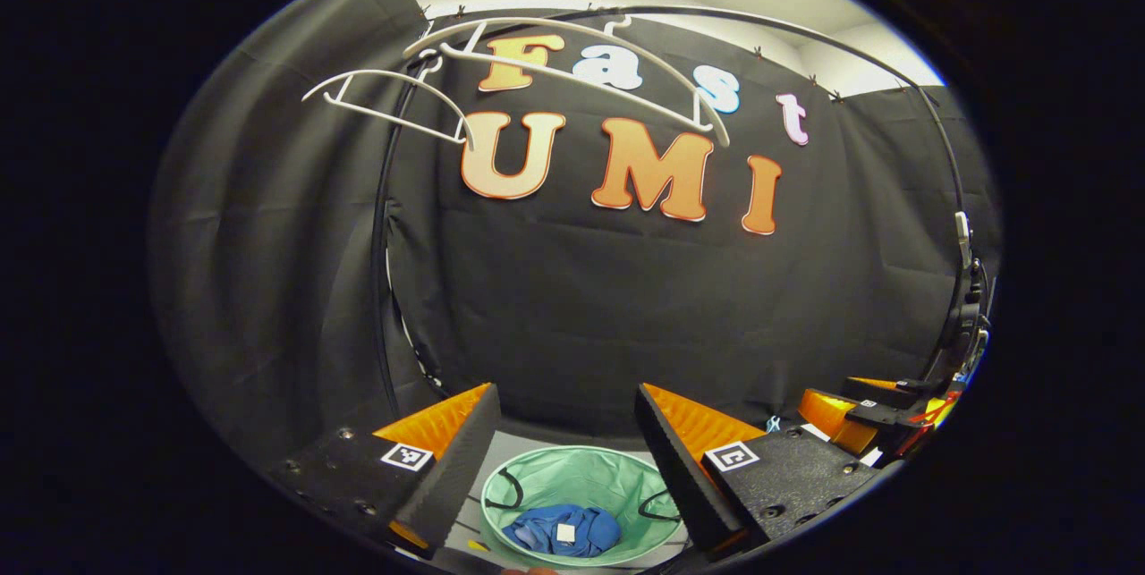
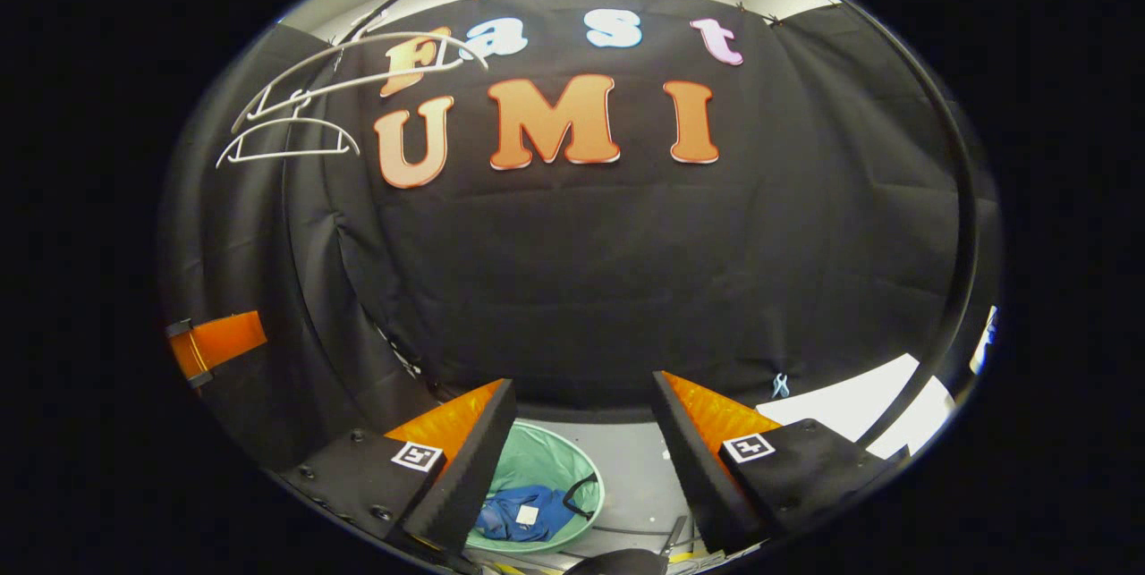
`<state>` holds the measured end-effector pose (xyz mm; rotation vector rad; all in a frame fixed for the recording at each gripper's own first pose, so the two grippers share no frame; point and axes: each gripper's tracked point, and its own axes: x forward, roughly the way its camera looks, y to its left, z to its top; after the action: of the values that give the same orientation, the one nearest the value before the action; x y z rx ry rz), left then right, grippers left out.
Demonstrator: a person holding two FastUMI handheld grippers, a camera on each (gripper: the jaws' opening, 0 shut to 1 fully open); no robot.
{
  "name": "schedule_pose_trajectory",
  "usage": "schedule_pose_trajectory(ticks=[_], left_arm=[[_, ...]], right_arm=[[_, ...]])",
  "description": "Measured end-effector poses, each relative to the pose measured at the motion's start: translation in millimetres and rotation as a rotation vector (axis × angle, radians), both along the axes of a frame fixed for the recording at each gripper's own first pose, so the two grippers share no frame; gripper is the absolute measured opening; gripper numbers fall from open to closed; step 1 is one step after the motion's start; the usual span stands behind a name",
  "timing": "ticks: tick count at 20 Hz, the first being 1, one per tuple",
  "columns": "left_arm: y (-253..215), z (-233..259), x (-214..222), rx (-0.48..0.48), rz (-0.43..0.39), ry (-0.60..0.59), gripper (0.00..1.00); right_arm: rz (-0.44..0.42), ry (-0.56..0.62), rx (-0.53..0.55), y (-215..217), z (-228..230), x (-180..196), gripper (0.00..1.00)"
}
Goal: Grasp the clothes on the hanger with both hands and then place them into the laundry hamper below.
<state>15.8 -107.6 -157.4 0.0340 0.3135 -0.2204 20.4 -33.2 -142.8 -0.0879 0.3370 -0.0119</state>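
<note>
A blue garment [image 1: 562, 528] lies crumpled inside the green round laundry hamper [image 1: 572, 472] on the floor, directly below my left gripper [image 1: 565, 410], which is open with nothing between its fingers. Two bare white hangers [image 1: 572, 65] hang from the curved black rail [image 1: 787, 29] up at the left. In the right gripper view the same blue garment [image 2: 521, 511] sits in the hamper [image 2: 537, 463], low and left of my right gripper [image 2: 583, 403], which is also open and holds nothing. The bare hangers [image 2: 295, 123] show at the upper left. The right gripper [image 1: 850, 414] appears at the left gripper view's lower right.
The rack's upright pole [image 1: 383, 289] curves down on the left, and another rail [image 2: 962, 226] runs down the right side. Grey floor [image 2: 631, 477] surrounds the hamper. A white sheet [image 2: 859, 401] lies at the lower right.
</note>
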Motion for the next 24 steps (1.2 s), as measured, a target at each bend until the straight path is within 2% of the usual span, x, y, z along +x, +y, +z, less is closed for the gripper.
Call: schedule_pose_trajectory(ticks=[1,2,4,6,8,10,11,12,13,14,15,16,18,19,21,22,24], left_arm=[[0.7,8.3,-0.3,-0.001,0.001,-0.015,0.96],[4.2,17.2,-0.8,0.001,0.005,-0.033,0.96],[10.4,33.3,-1.2,0.002,0.021,-0.073,0.96],[14.3,46.1,-1.7,-0.007,0.032,-0.108,0.93],[16.2,53.5,-5.1,-0.01,0.034,-0.129,0.95],[17.1,61.1,-6.2,-0.018,0.036,-0.149,0.95],[17.7,64.0,-7.5,-0.025,0.038,-0.155,0.92],[18.3,66.2,-8.0,-0.031,0.039,-0.162,0.95],[19.4,69.6,-8.3,-0.036,0.042,-0.169,0.93],[21.4,72.3,-7.6,-0.039,0.047,-0.178,0.93],[23.8,74.1,-8.0,-0.04,0.052,-0.185,0.93],[25.5,74.7,-7.7,-0.04,0.058,-0.19,0.95],[26.6,72.4,-7.5,-0.042,0.062,-0.186,0.95],[27.3,69.5,-9.2,-0.039,0.063,-0.177,0.95],[30.4,67.4,-12.6,-0.022,0.075,-0.171,0.93],[30.7,69.3,-14.7,-0.019,0.078,-0.175,0.95],[30.5,72.6,-18.4,-0.017,0.085,-0.184,0.92]], right_arm=[[0.0,-0.015,0.001,0.2,10.4,-1.9,0.98],[0.0,-0.03,0.0,0.5,18.9,-4.0,0.9],[0.0,-0.06,-0.015,0.0,33.9,-8.4,0.89],[0.001,-0.085,-0.026,0.9,45.2,-11.4,0.89],[0.003,-0.112,-0.022,3.8,59.0,-16.2,1.0],[0.004,-0.139,-0.024,5.1,69.8,-18.0,0.98],[0.002,-0.145,-0.027,4.7,73.6,-19.6,0.89],[0.001,-0.156,-0.03,5.6,79.1,-21.9,0.89],[-0.001,-0.163,-0.034,5.5,75.0,-22.9,0.98],[-0.002,-0.167,-0.041,5.8,76.3,-23.8,0.98],[-0.006,-0.172,-0.047,4.4,77.4,-23.3,0.89],[-0.01,-0.174,-0.05,3.0,78.8,-23.0,0.98],[-0.017,-0.17,-0.043,2.2,77.2,-22.3,0.98],[-0.021,-0.168,-0.036,1.4,77.3,-20.8,0.92],[-0.017,-0.175,-0.035,2.6,81.0,-20.3,0.98],[-0.015,-0.18,-0.036,2.8,82.8,-20.7,0.98],[-0.007,-0.187,-0.043,4.0,86.3,-21.6,0.98]])
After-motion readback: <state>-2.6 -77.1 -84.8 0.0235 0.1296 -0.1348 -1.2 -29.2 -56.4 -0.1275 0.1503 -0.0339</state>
